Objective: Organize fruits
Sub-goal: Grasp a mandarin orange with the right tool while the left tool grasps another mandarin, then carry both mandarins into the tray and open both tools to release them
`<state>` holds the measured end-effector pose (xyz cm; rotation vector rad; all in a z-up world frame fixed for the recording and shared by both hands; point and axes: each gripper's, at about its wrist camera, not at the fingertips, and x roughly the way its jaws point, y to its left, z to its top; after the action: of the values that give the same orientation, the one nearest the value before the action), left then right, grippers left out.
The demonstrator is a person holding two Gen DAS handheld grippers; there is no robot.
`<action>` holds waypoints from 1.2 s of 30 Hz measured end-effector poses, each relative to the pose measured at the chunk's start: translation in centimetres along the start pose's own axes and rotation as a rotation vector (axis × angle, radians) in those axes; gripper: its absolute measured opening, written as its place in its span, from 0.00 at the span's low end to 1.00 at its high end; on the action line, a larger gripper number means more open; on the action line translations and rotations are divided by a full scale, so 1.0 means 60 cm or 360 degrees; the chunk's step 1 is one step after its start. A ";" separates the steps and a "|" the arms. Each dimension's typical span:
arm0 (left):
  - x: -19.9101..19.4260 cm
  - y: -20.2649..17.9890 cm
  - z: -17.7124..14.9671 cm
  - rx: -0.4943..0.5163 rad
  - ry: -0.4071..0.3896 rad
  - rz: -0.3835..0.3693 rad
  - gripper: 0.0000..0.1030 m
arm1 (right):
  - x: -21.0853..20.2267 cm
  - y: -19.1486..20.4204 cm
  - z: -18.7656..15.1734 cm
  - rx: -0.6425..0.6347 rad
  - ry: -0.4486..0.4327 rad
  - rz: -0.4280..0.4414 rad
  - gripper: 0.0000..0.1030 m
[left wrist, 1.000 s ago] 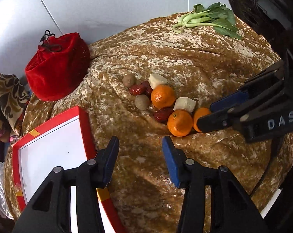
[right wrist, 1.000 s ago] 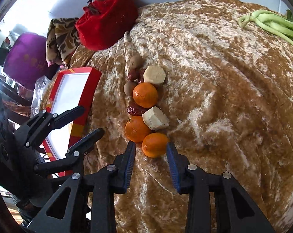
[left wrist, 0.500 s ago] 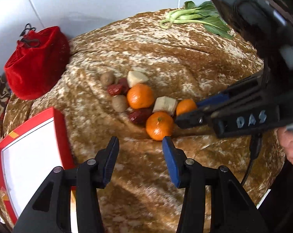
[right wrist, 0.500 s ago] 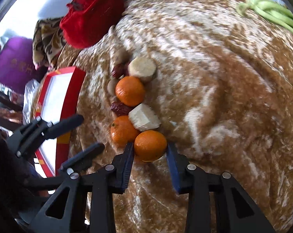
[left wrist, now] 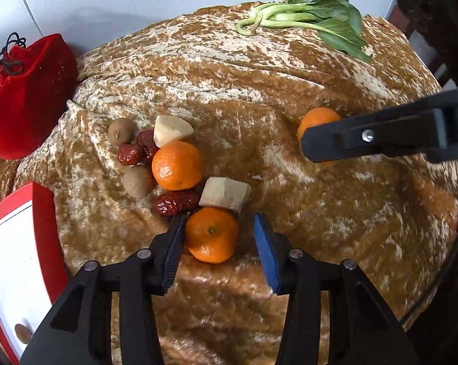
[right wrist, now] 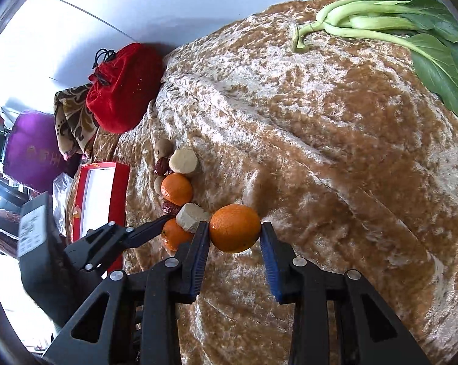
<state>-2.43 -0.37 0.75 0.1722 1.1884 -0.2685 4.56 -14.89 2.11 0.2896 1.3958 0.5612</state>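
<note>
On the brown velvet cloth (left wrist: 259,70) lies a pile of fruit: an orange (left wrist: 177,165), red dates (left wrist: 175,202), two pale chunks (left wrist: 224,194) and brown round fruits (left wrist: 137,181). At the pile's near end, my left gripper (left wrist: 218,228) straddles another orange (left wrist: 212,234) with its jaws closing. The left pad touches it; the right pad (left wrist: 265,249) stands apart. My right gripper (right wrist: 234,228) is shut on a third orange (right wrist: 235,228), held to the right of the pile. The left wrist view shows that orange (left wrist: 318,120) behind a right finger (left wrist: 365,137).
A red tray with a white inside (left wrist: 43,213) lies left of the pile. A red velvet drawstring bag (left wrist: 28,91) sits at the back left, with patterned and purple fabric (right wrist: 31,152) beyond it. Bok choy (left wrist: 314,21) lies at the far right, near the white wall.
My right gripper closed on the end orange and carried it right, away from the pile. My left gripper moved forward and down until its jaws straddled the nearest orange.
</note>
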 end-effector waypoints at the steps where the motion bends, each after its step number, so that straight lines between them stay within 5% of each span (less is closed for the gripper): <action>1: 0.002 -0.002 0.002 -0.0007 -0.0006 -0.0003 0.34 | -0.005 -0.002 0.000 -0.0002 -0.0009 0.0003 0.33; 12: 0.001 -0.013 0.007 -0.0039 -0.0043 0.0045 0.32 | -0.042 0.018 -0.004 -0.0029 -0.0125 0.0113 0.33; 26: -0.103 0.033 -0.050 -0.0116 -0.0175 0.0063 0.32 | -0.023 0.068 0.000 -0.0093 -0.0166 0.0174 0.33; 30: -0.144 0.091 -0.066 -0.0241 -0.0255 0.0156 0.32 | 0.001 0.107 -0.006 -0.0153 -0.0134 0.0238 0.33; 36: -0.202 0.179 -0.122 -0.0515 -0.0358 0.0460 0.32 | 0.039 0.196 -0.028 -0.0327 -0.0124 0.0303 0.33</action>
<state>-9.93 13.30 9.26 0.0275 0.9541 0.1558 0.70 -4.02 5.85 0.2772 1.2313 0.8358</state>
